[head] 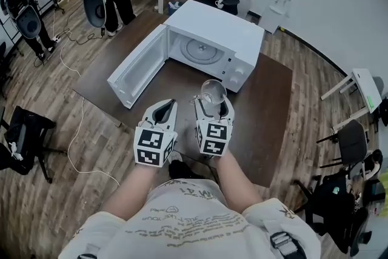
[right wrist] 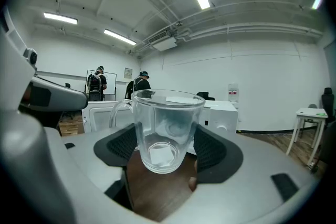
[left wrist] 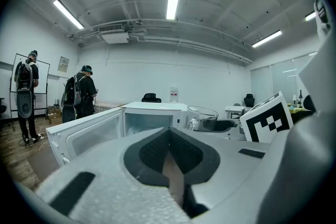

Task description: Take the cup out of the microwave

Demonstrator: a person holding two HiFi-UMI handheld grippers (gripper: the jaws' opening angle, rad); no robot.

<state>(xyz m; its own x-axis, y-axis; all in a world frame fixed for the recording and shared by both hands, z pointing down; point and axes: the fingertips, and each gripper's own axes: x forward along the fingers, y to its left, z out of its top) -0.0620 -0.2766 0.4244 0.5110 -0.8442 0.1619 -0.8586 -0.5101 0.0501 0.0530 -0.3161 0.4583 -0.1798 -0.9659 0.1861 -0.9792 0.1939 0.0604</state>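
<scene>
The clear glass cup sits outside the open microwave, pinched across its body by the right gripper over the table. The left gripper is pressed together on nothing. The cup is probably stiff, slick, breakable and fairly light, so a steady squeeze on its walls suits it.

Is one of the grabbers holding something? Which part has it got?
Yes. The right gripper holds the glass cup by the sides of its body, not the handle. The left gripper is shut on nothing.

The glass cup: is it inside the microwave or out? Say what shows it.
Out. The right tongs grip the glass cup in front of the open microwave, whose chamber holds only its turntable.
</scene>
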